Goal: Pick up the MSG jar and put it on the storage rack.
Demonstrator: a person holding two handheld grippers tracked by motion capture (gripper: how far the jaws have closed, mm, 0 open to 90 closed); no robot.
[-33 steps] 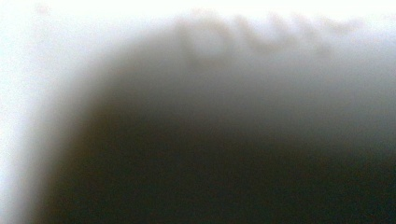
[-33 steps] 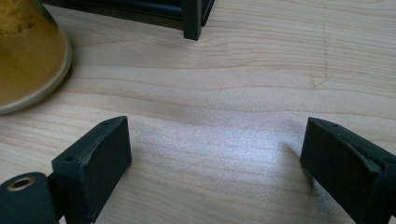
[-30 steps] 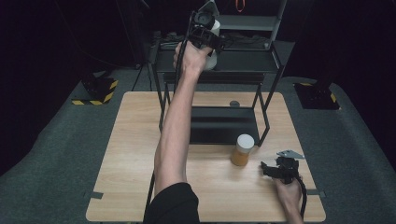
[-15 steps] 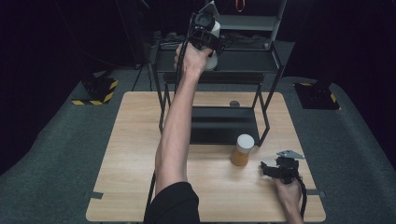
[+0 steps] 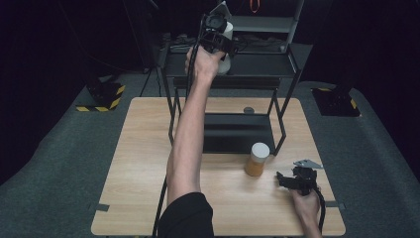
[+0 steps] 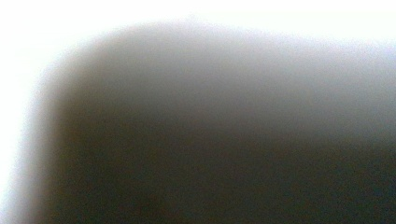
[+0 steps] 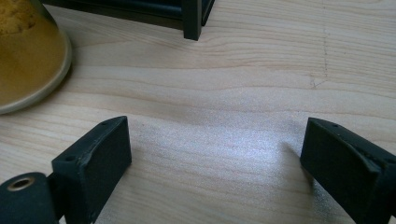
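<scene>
My left gripper (image 5: pixel 221 43) is raised at arm's length to the top shelf of a black metal rack (image 5: pixel 257 64). It is shut on a white cylindrical container (image 5: pixel 225 64) that stands upright at the shelf. Something pale and blurred (image 6: pixel 196 116) lies right against the lens in the left gripper view. On the wooden table (image 5: pixel 143 148), my right gripper (image 5: pixel 283 178) rests near the front right, open, with only bare wood between its jaws (image 7: pixel 215 154). A jar of orange-yellow stuff with a white lid (image 5: pixel 257 158) stands just left of it, and the jar (image 7: pixel 28 51) also appears in the right gripper view.
The rack's lower shelf (image 5: pixel 237 131) sits low over the table's middle, and one of its legs (image 7: pixel 191 18) stands close ahead of the right gripper. A small dark round thing (image 5: pixel 248 110) lies on the table behind the rack. Black-and-yellow floor weights (image 5: pixel 101 96) lie at the left.
</scene>
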